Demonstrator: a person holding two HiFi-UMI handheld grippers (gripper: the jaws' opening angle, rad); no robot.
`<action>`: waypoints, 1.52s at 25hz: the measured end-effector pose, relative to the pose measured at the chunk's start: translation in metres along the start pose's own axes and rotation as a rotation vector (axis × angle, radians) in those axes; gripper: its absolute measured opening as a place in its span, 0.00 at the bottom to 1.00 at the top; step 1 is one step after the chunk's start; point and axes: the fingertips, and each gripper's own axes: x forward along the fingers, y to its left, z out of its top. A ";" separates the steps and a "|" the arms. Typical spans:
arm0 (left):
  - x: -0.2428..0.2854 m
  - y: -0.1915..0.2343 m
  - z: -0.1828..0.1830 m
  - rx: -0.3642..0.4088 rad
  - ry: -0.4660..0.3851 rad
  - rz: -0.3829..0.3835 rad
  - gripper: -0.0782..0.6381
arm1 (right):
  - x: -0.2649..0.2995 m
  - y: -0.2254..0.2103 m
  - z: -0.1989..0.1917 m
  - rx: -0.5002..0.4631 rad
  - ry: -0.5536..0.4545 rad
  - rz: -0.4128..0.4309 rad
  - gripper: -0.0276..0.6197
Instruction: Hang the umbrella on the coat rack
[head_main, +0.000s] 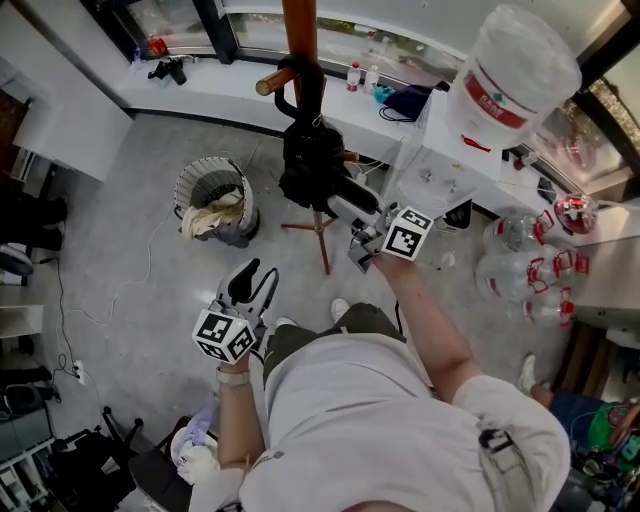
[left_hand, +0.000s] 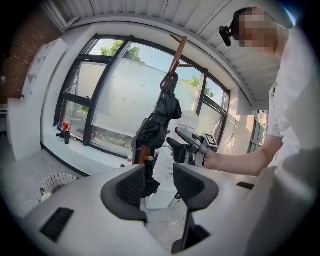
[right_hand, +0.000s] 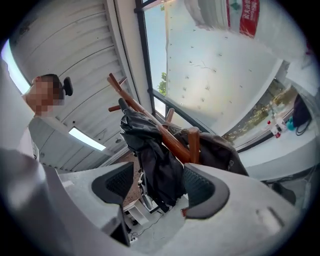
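Note:
The black folded umbrella (head_main: 312, 165) hangs by its hooked handle from a peg of the wooden coat rack (head_main: 299, 30). My right gripper (head_main: 352, 226) stands wide open just right of the hanging cloth and a little below it, its pads not pressing on it. In the right gripper view the umbrella (right_hand: 155, 160) shows between the spread jaws against the rack's pole (right_hand: 170, 135). The left gripper (head_main: 252, 285) is open and empty, lower and nearer to my body. From the left gripper view I see the umbrella (left_hand: 159, 117) and the right gripper (left_hand: 182, 142) apart from it.
A wire waste basket (head_main: 215, 205) with paper stands left of the rack's feet (head_main: 320, 235). A water dispenser (head_main: 520, 70) is at the right, with empty bottles (head_main: 520, 260) on the floor by it. A white window ledge (head_main: 230, 90) runs behind the rack.

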 end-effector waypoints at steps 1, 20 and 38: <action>0.001 0.001 0.000 0.000 0.002 -0.006 0.33 | -0.002 -0.001 -0.002 0.004 -0.001 -0.012 0.52; 0.040 -0.005 0.035 0.068 0.005 -0.221 0.33 | -0.046 0.051 0.011 -0.245 0.000 -0.223 0.38; 0.044 -0.047 0.071 0.156 -0.011 -0.396 0.32 | -0.075 0.133 -0.014 -0.560 0.141 -0.415 0.29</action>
